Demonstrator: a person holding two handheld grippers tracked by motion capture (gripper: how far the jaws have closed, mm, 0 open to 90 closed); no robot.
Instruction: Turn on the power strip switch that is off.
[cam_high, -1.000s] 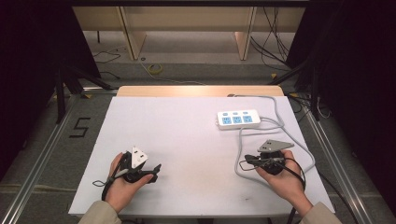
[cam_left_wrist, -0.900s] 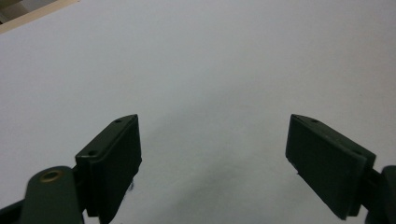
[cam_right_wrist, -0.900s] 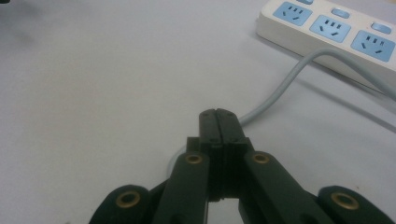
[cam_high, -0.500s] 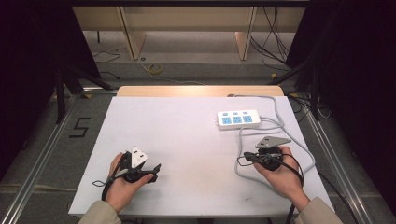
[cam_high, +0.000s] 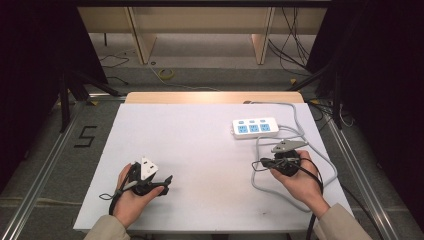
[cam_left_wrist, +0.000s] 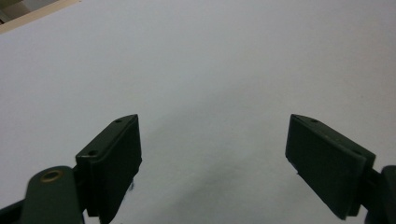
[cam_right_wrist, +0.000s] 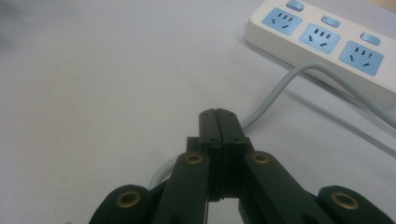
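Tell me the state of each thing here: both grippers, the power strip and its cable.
left gripper: jaws wide open, nothing between them, over bare table.
right gripper: jaws shut, nothing held, pointing toward the cable.
power strip: lying flat on the table, sockets up, all three sockets unoccupied.
grey cable: loose, curving across the table beside the strip.

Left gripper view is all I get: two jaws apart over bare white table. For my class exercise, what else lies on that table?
Observer: A white power strip with three blue sockets lies far right on the table.
Operator: Where is the other gripper?
Observer: The right gripper sits on the person's side of the strip, jaws shut.
Operator: Holding anything?
Observer: Nothing shows between its jaws; the strip's grey cable runs beneath them.
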